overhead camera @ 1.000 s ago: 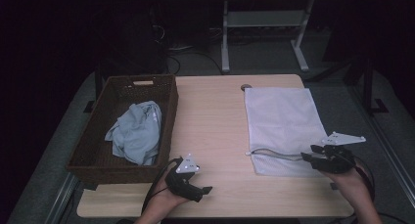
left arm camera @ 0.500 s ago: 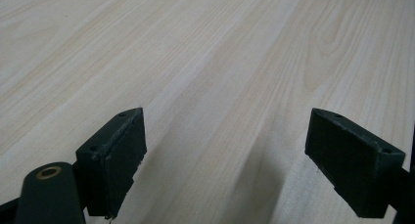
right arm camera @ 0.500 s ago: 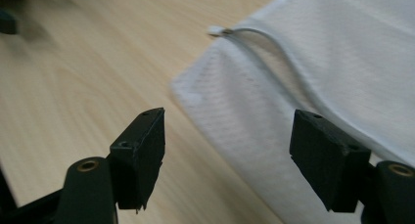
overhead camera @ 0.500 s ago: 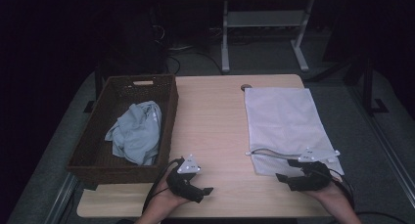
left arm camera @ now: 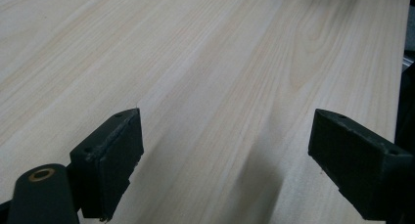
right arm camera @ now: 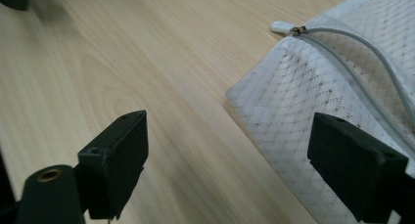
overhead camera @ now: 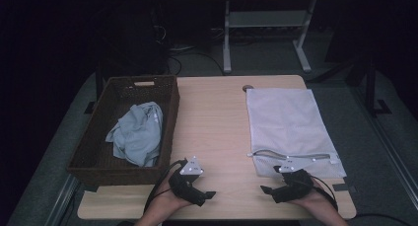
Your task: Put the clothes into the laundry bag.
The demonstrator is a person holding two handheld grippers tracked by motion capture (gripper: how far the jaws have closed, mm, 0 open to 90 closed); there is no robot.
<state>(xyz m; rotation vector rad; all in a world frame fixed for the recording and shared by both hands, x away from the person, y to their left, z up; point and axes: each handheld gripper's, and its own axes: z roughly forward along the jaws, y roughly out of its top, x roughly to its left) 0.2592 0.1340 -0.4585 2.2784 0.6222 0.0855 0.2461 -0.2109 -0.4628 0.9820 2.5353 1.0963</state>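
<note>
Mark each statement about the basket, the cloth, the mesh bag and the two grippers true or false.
1. The light blue cloth lies in the wicker basket. True.
2. The white mesh bag lies inside the basket. False: it lies flat on the table.
3. The right gripper is open. True.
4. The left gripper is shut on the cloth. False: it is open over bare wood.
5. The bag's zipper pull is white. True.

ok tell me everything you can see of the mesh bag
The mesh bag is white, netted fabric, rectangular, lying flat on the right half of the table. A grey zipper curves along its near end, with a white pull at the end toward the table's middle; it looks partly open. The right gripper sits at its near edge, jaws open, not gripping it.
</note>
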